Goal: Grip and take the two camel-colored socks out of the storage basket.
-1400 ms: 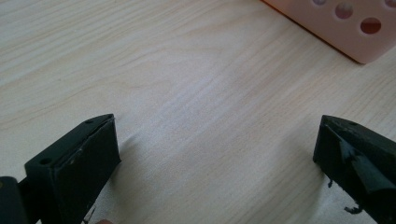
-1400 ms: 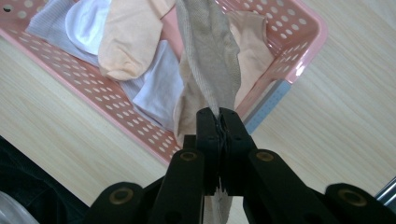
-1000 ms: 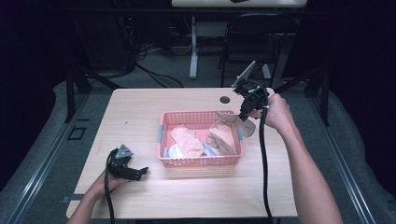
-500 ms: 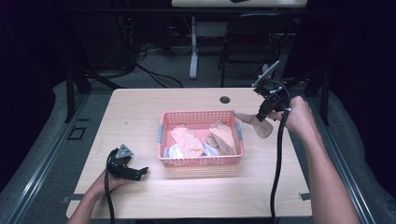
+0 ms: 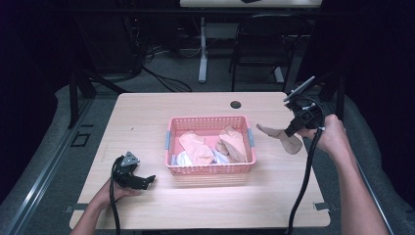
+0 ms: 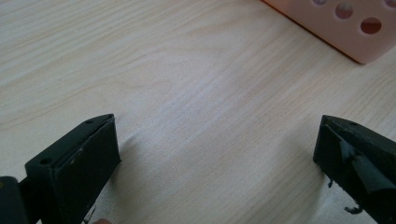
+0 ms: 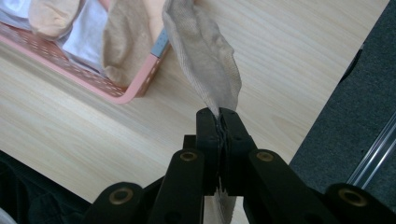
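Note:
My right gripper (image 5: 292, 131) (image 7: 219, 115) is shut on a beige sock (image 5: 280, 136) (image 7: 203, 51), which hangs above the table to the right of the pink basket (image 5: 210, 169) (image 7: 135, 91). In the basket lie several more socks: a peach one (image 5: 195, 148), a tan one (image 5: 234, 143) (image 7: 122, 46) and a white one (image 5: 182, 158). My left gripper (image 5: 143, 181) (image 6: 215, 158) rests on the table at the front left, its jaws wide apart over bare wood, with a corner of the basket (image 6: 341, 23) beyond them.
The wooden table (image 5: 147, 117) has a round cable hole (image 5: 236, 104) at its back edge. A dark chair (image 5: 264, 44) and a table leg stand behind it. Grey floor lies past the table's right edge (image 7: 345, 116).
My right gripper has carried the beige sock from over the basket's right end out to the right, beyond the basket. The left gripper has stayed where it was.

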Action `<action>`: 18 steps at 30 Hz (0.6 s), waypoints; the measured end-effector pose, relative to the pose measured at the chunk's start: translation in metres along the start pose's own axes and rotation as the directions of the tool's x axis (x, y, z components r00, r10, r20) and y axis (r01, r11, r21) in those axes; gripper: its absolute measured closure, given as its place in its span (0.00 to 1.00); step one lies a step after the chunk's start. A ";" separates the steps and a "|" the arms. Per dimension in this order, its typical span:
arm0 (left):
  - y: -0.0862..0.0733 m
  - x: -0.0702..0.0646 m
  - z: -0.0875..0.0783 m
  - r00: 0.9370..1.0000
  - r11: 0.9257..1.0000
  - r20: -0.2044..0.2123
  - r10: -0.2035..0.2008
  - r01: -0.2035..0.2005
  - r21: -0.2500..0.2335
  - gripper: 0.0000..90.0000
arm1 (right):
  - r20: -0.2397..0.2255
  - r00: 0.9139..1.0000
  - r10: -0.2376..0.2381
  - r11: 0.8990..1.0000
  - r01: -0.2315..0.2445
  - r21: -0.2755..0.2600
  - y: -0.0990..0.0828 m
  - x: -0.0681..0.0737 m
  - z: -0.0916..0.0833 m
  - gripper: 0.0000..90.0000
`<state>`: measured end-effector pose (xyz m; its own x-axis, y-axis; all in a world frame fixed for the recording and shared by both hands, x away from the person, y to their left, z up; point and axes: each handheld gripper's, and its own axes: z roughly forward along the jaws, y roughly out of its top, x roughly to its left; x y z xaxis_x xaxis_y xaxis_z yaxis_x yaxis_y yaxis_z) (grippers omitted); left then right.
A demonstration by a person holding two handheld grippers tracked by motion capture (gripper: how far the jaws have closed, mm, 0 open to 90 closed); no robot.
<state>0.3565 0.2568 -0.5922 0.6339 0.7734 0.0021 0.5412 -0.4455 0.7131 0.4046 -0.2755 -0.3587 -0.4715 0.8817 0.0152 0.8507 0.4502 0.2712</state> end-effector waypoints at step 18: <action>0.000 0.000 0.000 1.000 1.000 -0.003 -0.004 0.004 0.001 0.00 | 0.042 0.991 0.130 0.992 -0.130 -0.002 -0.036 -0.040 0.049 0.97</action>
<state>0.3559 0.2566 -0.5922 0.6299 0.7766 0.0018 0.5440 -0.4429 0.7127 0.4043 -0.3205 -0.4161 -0.3470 0.9378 0.0095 0.9042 0.3318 0.2690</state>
